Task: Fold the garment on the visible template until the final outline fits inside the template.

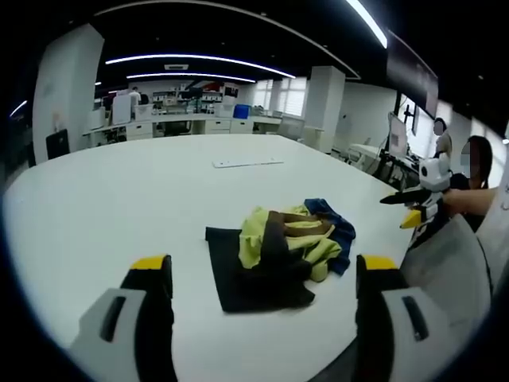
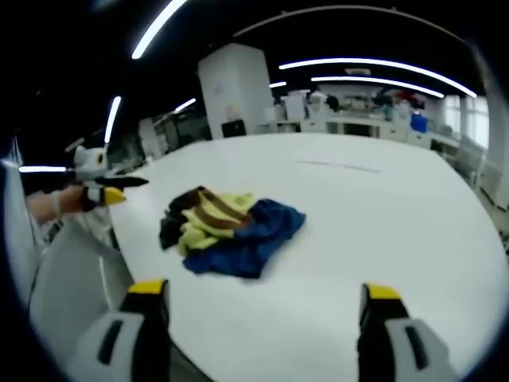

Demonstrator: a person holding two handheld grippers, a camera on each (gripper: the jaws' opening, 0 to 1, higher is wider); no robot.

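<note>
Both the left gripper (image 1: 264, 278) and right gripper (image 2: 262, 302) hang open; first spread the crumpled garment (image 1: 290, 243) flat, probably over the dark template (image 1: 227, 278)

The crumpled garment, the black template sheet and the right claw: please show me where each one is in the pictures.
crumpled garment (image 2: 227, 227): right gripper view, on its yellow and blue middle.
black template sheet (image 1: 238, 282): left gripper view, on its bare front part.
right claw (image 2: 262, 306): right gripper view, midway between its yellow tips.

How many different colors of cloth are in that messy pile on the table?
3: black cloth on one side, yellow-green cloth in the middle, blue cloth on the other side. More may hide underneath.
</note>
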